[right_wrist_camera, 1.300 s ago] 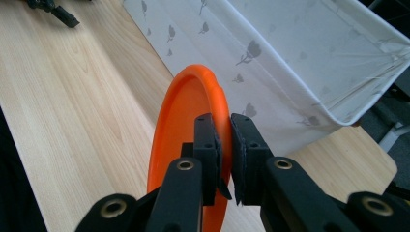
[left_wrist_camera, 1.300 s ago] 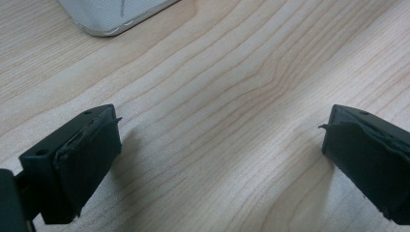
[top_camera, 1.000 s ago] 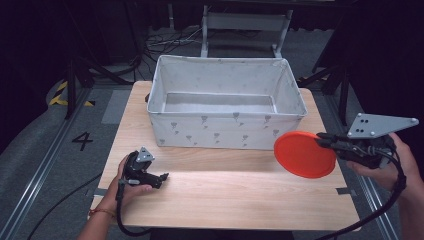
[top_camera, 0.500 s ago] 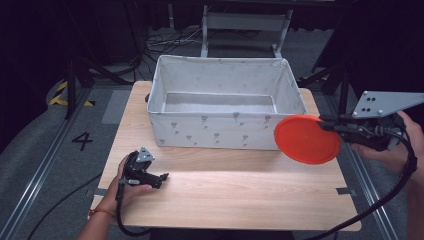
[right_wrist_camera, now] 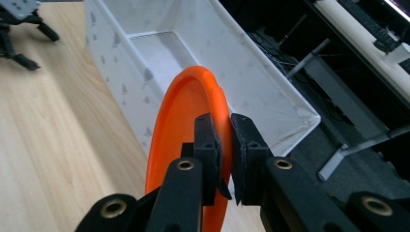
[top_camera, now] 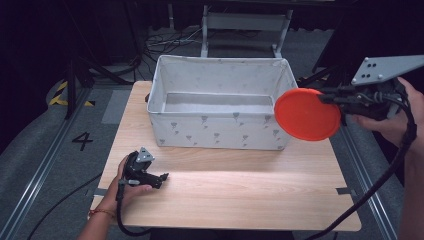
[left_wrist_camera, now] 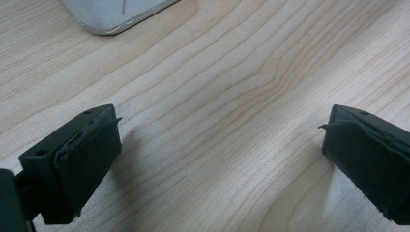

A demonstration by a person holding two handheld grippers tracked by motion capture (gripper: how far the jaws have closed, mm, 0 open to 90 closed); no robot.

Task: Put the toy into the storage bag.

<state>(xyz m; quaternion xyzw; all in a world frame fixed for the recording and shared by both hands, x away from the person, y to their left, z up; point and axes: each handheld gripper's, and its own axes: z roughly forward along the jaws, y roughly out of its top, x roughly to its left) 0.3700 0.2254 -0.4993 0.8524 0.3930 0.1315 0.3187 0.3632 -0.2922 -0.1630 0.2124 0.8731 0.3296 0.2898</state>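
The right tongs [top_camera: 334, 98] clamp the rim of an orange plate [top_camera: 306, 114], holding it on edge in the air just outside the right end of the white fabric bin [top_camera: 220, 131]. The left tongs [top_camera: 161, 177] rest on the desk [top_camera: 240, 195] in front of the bin's left corner, jaws wide apart and empty.

This looks like a lab or a recording studio, not a home. A plain wooden worktop [top_camera: 230, 200] stands on a grey carpet floor [top_camera: 45, 145], and black curtains close the space behind it. Metal rails [top_camera: 30, 195] run along the floor on both sides. A number "4" [top_camera: 82, 141] is marked on the floor, with yellow-black tape [top_camera: 62, 95] near it. Loose cables [top_camera: 155, 42] and a metal stand [top_camera: 245, 22] lie behind the worktop.
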